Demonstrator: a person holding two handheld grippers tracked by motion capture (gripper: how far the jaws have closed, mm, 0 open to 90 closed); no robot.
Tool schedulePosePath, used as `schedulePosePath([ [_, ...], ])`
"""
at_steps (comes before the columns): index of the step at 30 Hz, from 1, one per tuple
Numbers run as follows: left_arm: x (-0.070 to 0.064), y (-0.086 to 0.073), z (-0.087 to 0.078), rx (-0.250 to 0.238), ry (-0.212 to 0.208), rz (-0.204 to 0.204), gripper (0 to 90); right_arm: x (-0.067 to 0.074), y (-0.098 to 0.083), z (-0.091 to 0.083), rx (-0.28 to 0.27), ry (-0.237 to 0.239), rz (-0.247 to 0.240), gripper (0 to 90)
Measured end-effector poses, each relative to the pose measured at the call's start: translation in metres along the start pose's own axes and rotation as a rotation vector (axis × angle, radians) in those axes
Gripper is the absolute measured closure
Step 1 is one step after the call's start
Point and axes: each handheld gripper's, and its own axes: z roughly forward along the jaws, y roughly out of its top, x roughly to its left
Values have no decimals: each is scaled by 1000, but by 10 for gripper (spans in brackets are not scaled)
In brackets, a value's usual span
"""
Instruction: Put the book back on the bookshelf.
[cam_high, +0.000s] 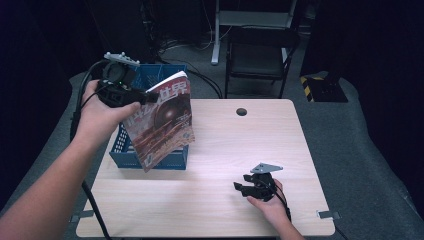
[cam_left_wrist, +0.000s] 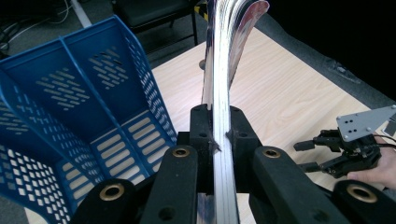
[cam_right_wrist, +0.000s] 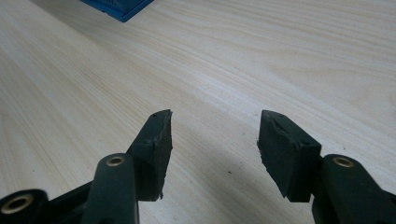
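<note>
Left gripper (cam_high: 150, 97) clamped on the edge of a magazine (cam_high: 162, 122), pads pinching it tight (in the left gripper view the glossy page edges run straight up between the jaws (cam_left_wrist: 219, 135)). Magazine held up in the air, tilted, cover facing the high camera, lower corner hanging in front of the blue file basket (cam_high: 125, 155). Basket sitting at the tabletop's left edge, toward the far left corner, perforated walls and dividers visible, compartments (cam_left_wrist: 70, 107) open just left of the magazine in the left gripper view.

Right gripper (cam_high: 245, 189) spread wide, nothing between the jaws (bare wood grain between the pads (cam_right_wrist: 159, 144) in the right gripper view). Resting low over the tabletop (cam_high: 225, 140) near the front edge, right of centre, well apart from magazine and basket. Small dark round hole (cam_high: 241, 111) near the far edge. Black chair (cam_high: 260, 55) behind the table.
</note>
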Motion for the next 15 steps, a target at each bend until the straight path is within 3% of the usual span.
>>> schedulePosePath([
  [15,20,1,-3,-11,48,-63,835,0,0,0,4,-6,-11,446],
])
